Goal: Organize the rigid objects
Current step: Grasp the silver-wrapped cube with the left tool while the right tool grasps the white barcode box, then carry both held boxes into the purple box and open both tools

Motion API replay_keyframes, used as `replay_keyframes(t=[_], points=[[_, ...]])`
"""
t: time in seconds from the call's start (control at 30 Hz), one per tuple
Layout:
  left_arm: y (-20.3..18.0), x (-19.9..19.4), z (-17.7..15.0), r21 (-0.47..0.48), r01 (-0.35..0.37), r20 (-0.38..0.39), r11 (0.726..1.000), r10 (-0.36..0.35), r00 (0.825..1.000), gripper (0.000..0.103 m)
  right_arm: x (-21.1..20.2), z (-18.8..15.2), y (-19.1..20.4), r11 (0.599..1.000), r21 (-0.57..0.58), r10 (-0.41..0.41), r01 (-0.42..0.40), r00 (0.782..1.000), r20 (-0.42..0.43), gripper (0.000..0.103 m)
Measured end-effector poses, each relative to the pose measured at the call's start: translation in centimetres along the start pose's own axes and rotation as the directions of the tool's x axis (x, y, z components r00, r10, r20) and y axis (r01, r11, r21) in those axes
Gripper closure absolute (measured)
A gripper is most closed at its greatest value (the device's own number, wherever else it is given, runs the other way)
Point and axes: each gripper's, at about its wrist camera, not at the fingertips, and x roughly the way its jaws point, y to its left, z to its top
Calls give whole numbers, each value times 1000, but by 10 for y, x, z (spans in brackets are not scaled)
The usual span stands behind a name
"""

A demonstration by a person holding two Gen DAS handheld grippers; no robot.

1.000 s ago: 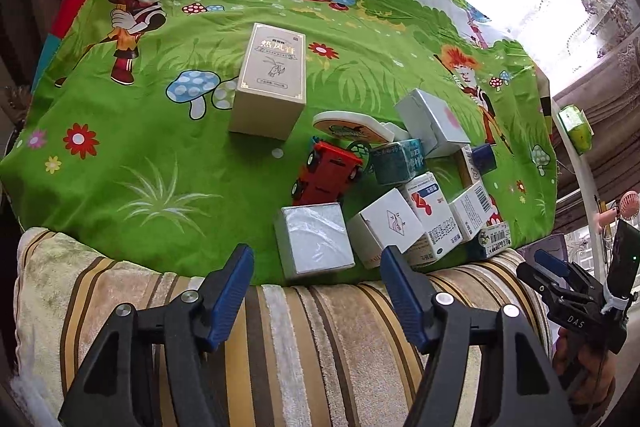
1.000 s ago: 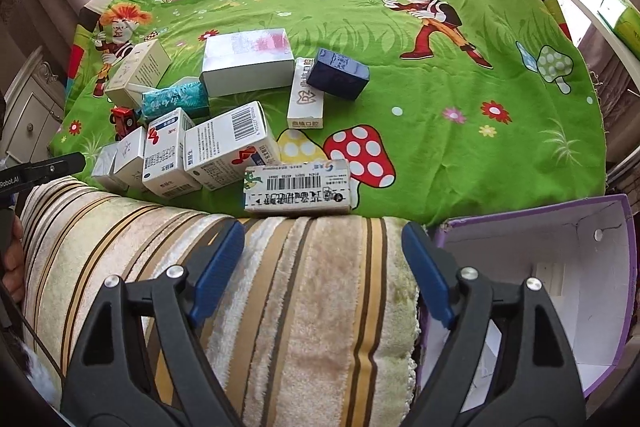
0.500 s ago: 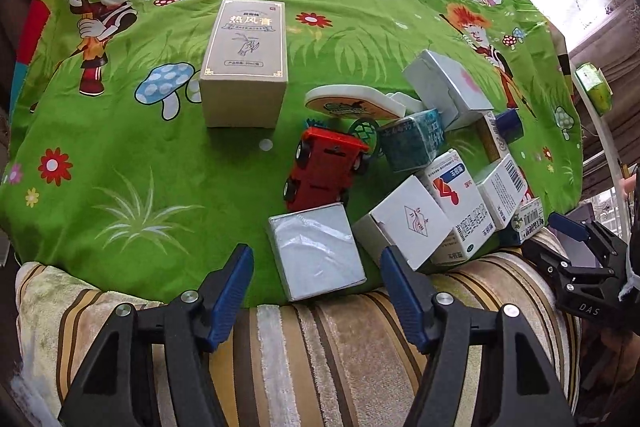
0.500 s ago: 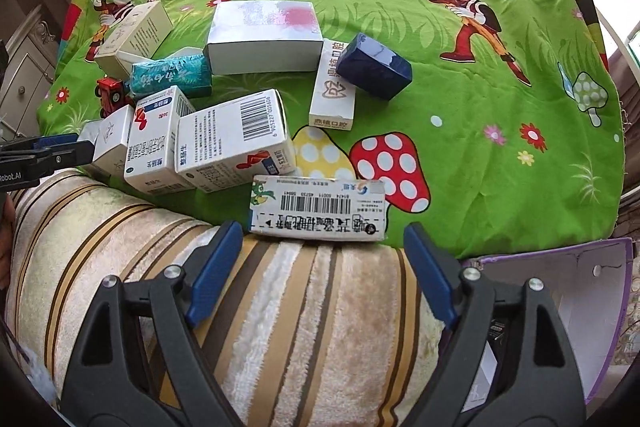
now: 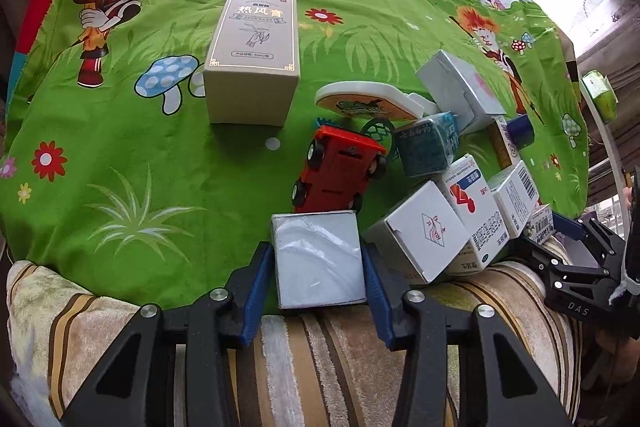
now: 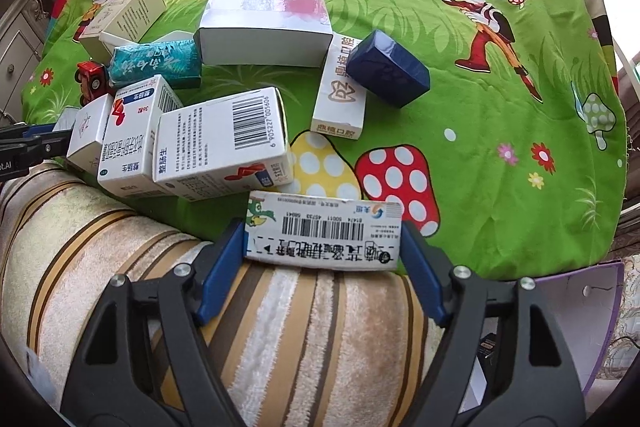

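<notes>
Nearest, between the blue pads of the left tongs (image 5: pixel 318 269), a small silver-grey box (image 5: pixel 318 259) wrapped in glossy film is bracketed at the edge of the green cartoon cloth (image 5: pixel 120 147). The jaws are closing, and the pads appear to lie against its two side walls. The film is judged slippery, the carton light and easily dented, so the flat sides are best taken low and squarely.

Between the right tongs (image 6: pixel 322 251) a long barcode carton (image 6: pixel 324 231) is spanned end to end, the jaws closing. Whether the pads press yet cannot be told. It is likely light and may buckle lengthwise.

Just beyond the left tongs lies a red toy car (image 5: pixel 338 173), and farther off a tall beige box (image 5: pixel 254 55).
</notes>
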Motion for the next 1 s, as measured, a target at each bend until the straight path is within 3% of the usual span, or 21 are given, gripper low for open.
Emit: replay_keyframes(t=[0.4,0.67,1.0], points=[[1,-32,-12,-34,-4,109,999,8,994,60,-26,-14,4,998,-5,-58,58,994,95,25],[-20,-60,-21,13,29,203,999,-31,979,60,-47,-29,-4,997,48,-73,67,986,153,25],[-69,-72,-35,118,93,226,989,-118,967,60,-71,-54,-22,993,116,-57,35,980,190,25]])
